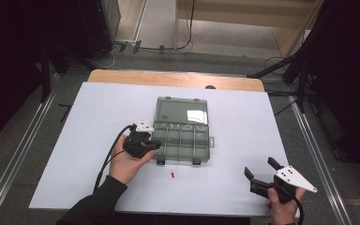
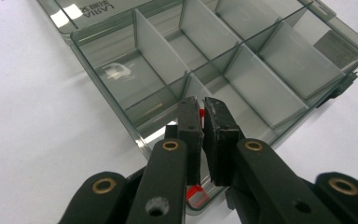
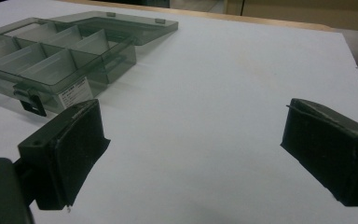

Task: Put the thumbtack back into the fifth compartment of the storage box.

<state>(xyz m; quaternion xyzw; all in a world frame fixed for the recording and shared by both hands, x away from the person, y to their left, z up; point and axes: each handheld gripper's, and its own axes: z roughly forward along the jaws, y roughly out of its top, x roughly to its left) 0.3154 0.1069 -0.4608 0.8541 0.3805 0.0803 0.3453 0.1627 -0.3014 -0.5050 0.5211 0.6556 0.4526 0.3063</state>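
White-covered table (image 1: 243, 187): carries all items. Organiser box (image 1: 183, 140): clear grey, set mid-table with its long axis running left to right, two rows of compartments, all of them appearing empty; lid (image 1: 183, 111) laid open flat on the far side. Left gripper (image 2: 201, 106): stands at the left end of the box, jaws clenched nearly together, with a sliver of a small red piece (image 2: 200, 112) showing between the pads, so it is judged to be pinched there. In the left gripper view the tips hang just above the left-end compartments, at the divider between the near and far cells; which of the two lies directly beneath cannot be settled. Right gripper (image 1: 261, 168): held low at the near right of the table, well apart from the box, jaws spread wide with nothing between them. Loose red piece (image 1: 173, 175): lies on the bare table just near of the box's front wall, between the two latches; too small to tell its long axis. Governing relation: the held piece is already over the box, so the drop is judged to call for only a short descent and a release, not a traverse. For the loose piece, the left gripper is plainly the nearer, the piece lying near and slightly right of its tips
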